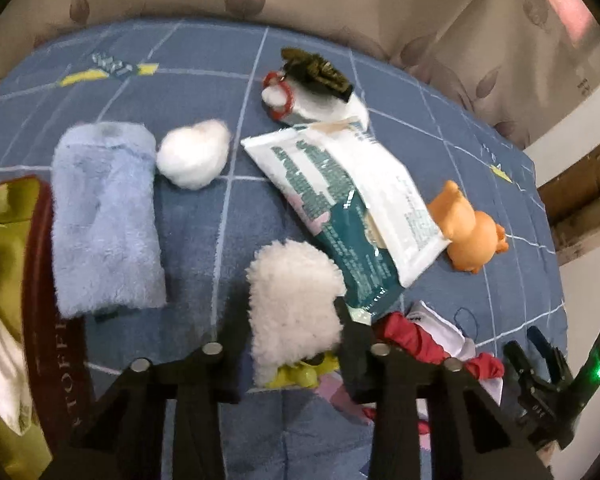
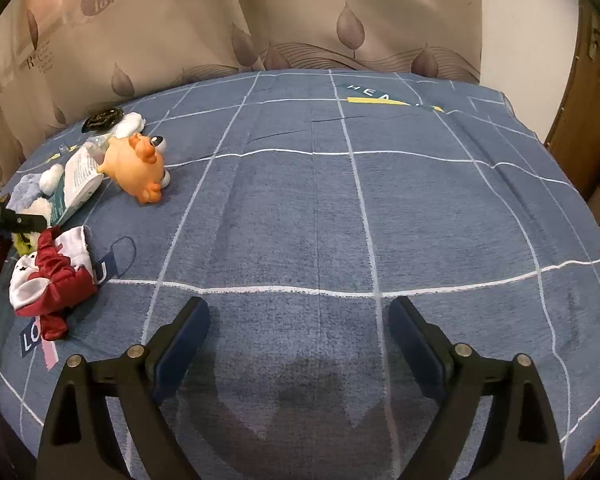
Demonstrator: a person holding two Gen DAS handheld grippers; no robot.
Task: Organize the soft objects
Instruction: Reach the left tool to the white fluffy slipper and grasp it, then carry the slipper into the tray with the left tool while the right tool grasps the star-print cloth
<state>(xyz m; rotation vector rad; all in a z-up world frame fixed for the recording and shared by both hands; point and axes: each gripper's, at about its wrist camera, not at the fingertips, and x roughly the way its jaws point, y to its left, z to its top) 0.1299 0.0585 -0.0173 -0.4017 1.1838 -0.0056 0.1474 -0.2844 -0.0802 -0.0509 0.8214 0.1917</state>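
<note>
At the far left a dark red box [image 1: 48, 280] with olive lining sits beside the folded blue fluffy cloth [image 1: 106, 220], then comes the cotton ball [image 1: 194, 152] and the cream fleece piece [image 1: 294, 300], which my left gripper [image 1: 292, 344] is clenching between its fingers [image 1: 352, 320] just above the blue checked sheet [image 2: 300, 208]. Further right lie the white and teal packet [image 1: 340, 196], the orange squeaky toy [image 1: 466, 228] touching its edge, and the red and white cloth [image 1: 424, 336]. My right gripper [image 2: 298, 336] hovers over bare sheet, fingers [image 2: 186, 328] spread wide and empty.
</note>
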